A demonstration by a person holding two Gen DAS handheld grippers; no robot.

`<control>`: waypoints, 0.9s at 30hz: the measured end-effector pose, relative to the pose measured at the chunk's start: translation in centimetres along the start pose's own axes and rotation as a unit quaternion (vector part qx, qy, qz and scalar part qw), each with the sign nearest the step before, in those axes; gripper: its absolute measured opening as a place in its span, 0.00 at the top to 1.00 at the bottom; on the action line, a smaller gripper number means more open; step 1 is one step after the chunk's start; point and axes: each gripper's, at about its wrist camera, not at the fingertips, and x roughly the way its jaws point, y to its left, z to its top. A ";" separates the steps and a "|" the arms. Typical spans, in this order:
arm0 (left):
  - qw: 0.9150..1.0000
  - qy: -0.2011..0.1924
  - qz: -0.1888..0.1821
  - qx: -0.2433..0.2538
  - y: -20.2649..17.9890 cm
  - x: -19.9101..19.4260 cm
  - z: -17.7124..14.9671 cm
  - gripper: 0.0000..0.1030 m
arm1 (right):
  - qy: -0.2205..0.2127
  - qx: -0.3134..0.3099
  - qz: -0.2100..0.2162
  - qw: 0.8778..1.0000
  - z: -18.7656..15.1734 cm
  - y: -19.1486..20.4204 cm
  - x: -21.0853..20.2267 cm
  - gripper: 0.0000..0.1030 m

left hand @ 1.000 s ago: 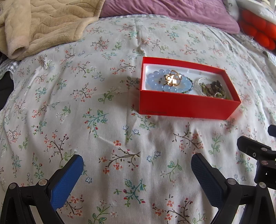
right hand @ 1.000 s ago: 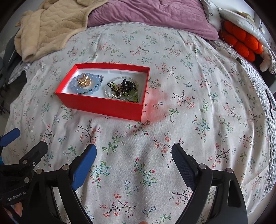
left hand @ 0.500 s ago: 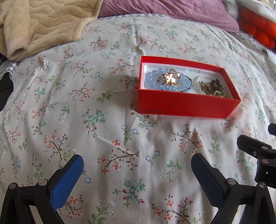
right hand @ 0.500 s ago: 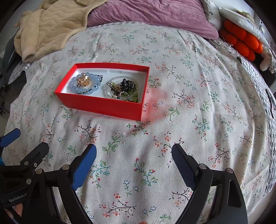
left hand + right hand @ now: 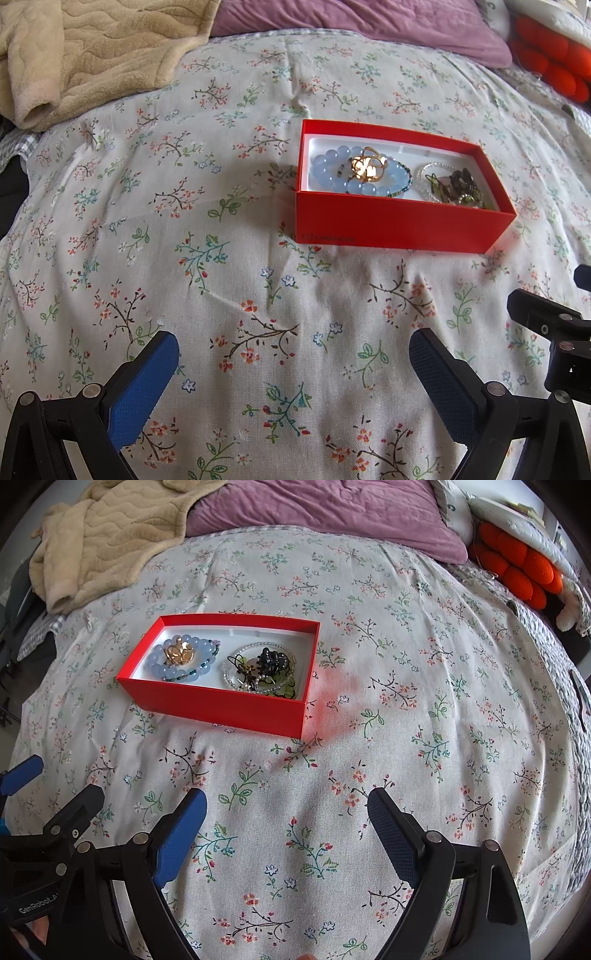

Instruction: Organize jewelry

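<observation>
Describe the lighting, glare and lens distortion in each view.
Left wrist view: daylight, a bright glare spot on the gold ring inside the red box; the fisheye bulges the floral bedspread. Right wrist view: dark vignette in the corners, a red tint cast on the bedspread beside the box's right end, little glare on the ring. Both are sharp, without motion blur.

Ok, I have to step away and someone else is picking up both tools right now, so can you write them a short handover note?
Left tool: open, holding nothing, over the bedspread in front of the red box.
Right tool: open, holding nothing, beside the left one.
Box: no lid on it. Blue bead bracelet with a gold piece in its left half; a tangle of clear beads and dark pieces in its right half.
Done: no loose jewelry shows on the bedspread.
Left: possibly untangling the right half.
</observation>
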 end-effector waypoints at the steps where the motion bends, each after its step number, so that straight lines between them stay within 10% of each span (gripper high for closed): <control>1: 1.000 0.000 0.000 0.000 0.0 0.0 0.0 0.01 | 0.000 0.000 0.000 1.000 0.0 0.0 0.0 0.12; 27: 1.000 -0.004 0.015 0.000 0.2 0.0 0.1 0.01 | 0.001 0.000 -0.001 1.000 -0.1 0.0 -0.1 0.12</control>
